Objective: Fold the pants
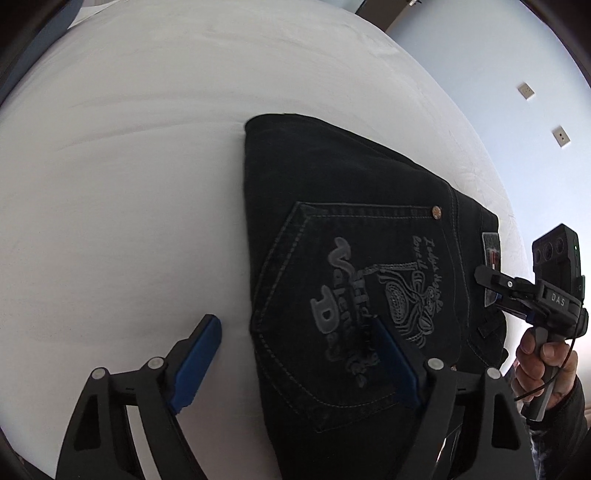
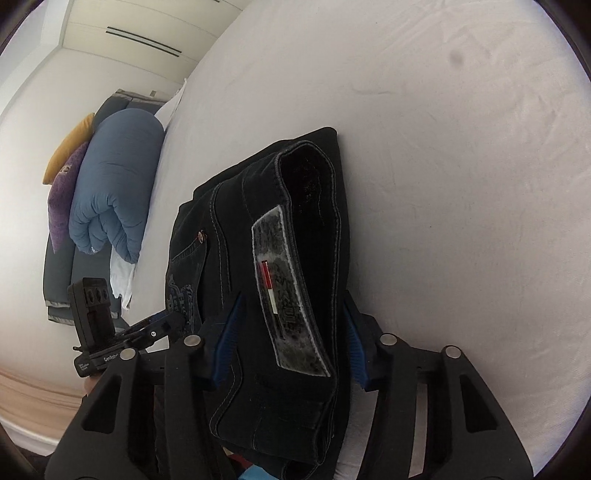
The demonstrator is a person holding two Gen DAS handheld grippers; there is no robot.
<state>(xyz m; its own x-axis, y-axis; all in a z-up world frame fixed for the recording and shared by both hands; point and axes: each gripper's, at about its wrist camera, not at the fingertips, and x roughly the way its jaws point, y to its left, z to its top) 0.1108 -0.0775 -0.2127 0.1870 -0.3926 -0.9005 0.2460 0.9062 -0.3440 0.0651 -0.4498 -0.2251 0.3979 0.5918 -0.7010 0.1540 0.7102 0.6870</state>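
Observation:
Black jeans (image 1: 340, 236) lie folded in a compact stack on a white bed (image 1: 129, 147), back pocket with grey embroidery facing up. My left gripper (image 1: 295, 339) is open, one blue pad (image 1: 197, 363) over the sheet, the other over the pocket. In the right wrist view the jeans' waistband (image 2: 295, 258) with its grey patch runs between the blue pads of my right gripper (image 2: 291, 339), which is open around the waistband end. The right gripper also shows in the left wrist view (image 1: 495, 284) at the waistband, and the left gripper in the right wrist view (image 2: 162, 326).
A rolled blue duvet (image 2: 114, 184) with purple and yellow pillows (image 2: 64, 184) lies beyond the bed's far side. White wardrobe doors (image 2: 147, 29) stand behind. A wall with two sockets (image 1: 543, 114) lies past the bed's other edge.

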